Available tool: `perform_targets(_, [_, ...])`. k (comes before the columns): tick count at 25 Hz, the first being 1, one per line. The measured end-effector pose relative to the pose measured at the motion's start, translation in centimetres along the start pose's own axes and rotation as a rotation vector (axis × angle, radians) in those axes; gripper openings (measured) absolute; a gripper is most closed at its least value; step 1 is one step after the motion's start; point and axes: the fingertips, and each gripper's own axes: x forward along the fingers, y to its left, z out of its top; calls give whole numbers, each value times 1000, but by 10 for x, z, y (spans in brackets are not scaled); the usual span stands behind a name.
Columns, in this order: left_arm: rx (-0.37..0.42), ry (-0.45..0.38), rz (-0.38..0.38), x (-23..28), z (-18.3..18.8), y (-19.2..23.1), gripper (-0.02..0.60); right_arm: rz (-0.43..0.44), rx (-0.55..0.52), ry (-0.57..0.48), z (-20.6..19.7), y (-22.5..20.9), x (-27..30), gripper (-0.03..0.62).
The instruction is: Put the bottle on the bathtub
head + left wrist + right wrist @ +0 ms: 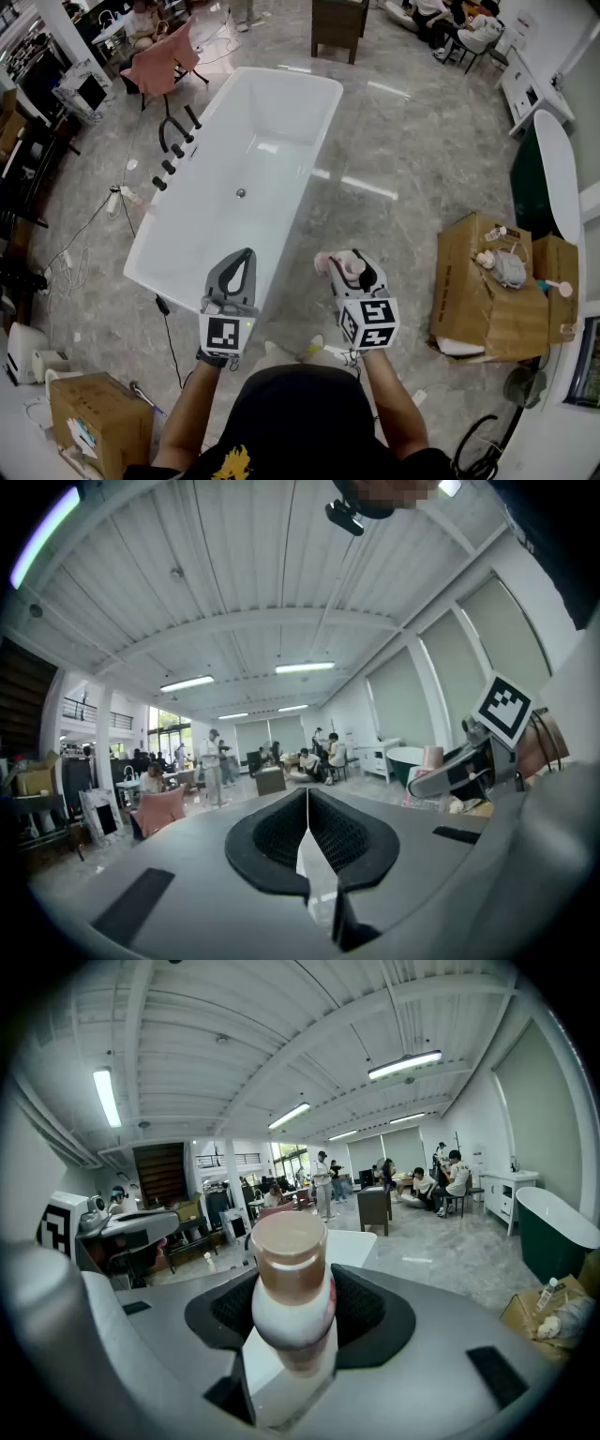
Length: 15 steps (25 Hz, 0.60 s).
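bottle (291,1283) is pinched upright in the right gripper (356,272), near the bathtub (300,80). left gripper (244,258) jaws are pressed together, empty.

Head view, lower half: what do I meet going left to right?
Small box → left gripper, shut and empty → right gripper, closed on the bottle → big box.

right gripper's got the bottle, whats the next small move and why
Probably carry the right gripper forward and left, toward the near rim of the bathtub. Its jaws are clamped on the bottle, which in the head view hangs short of the bathtub, off its near right corner. The left gripper is shut and empty.
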Motion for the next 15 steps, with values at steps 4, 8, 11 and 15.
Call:
perform_targets(4, [27,9,-50,36,-2,-39,20,-6,-18,-16,13,-33,2,216])
perform_targets(8, [31,48,-86,53,-5,-63,20,-12,-38,-14,17,-54,2,215])
perform_targets(11, [35,48,-72,59,-8,-61,20,-24,-22,-2,12,-69,9,215])
perform_targets(15, [19,150,-53,65,-40,-35,20,-49,29,34,7,-82,35,215])
